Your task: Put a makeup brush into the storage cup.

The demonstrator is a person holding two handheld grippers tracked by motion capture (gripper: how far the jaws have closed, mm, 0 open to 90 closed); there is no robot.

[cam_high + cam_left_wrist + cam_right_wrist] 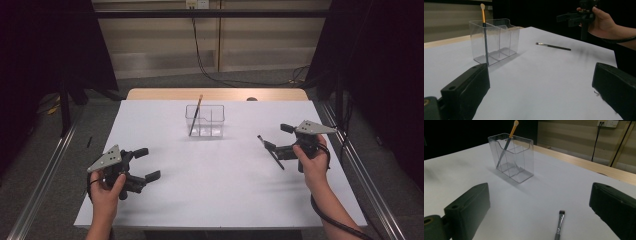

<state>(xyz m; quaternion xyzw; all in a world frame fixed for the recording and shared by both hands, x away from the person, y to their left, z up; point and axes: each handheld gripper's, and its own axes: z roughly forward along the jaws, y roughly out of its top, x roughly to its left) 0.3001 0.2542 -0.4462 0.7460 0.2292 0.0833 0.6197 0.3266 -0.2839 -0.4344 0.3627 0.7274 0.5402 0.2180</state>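
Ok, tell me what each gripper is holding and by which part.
Nothing. The left gripper and right gripper are open and empty; the brush lies on the table.

1. A white table (215, 190) stands in the middle of the room, with a strip of bare wood (215, 94) along its far edge.
2. Behind it runs a beige panelled wall (150, 45) with a power socket (196, 4) at the top.
3. Black cables (210, 75) hang from the socket onto the grey floor (165, 82).
4. Dark curtains (45, 45) close both sides.
5. Metal rails (45, 175) flank the table.
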